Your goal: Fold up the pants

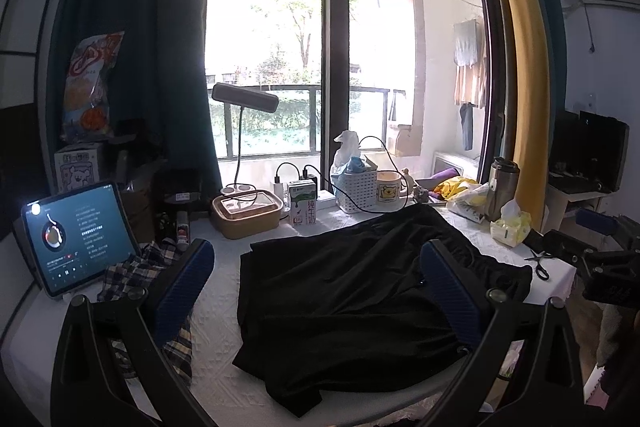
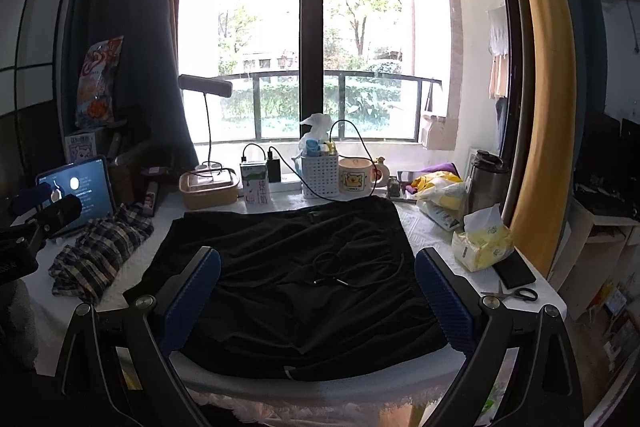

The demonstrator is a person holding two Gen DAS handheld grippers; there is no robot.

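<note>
Two grippers, left gripper (image 1: 316,291) and right gripper (image 2: 318,295), hover with released jaws over soft, wrinkly black pants (image 2: 292,267) on the white surface (image 2: 424,227).

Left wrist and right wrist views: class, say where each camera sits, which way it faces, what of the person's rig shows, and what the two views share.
Left wrist view: on the left gripper, over the table's near left, facing the window across the black pants; its open blue fingers show, and the right gripper at the right edge.
Right wrist view: on the right gripper, centred over the pants, facing the window; its open fingers show.
Shared: pants, plaid cloth, tablet, mug, scissors.
</note>
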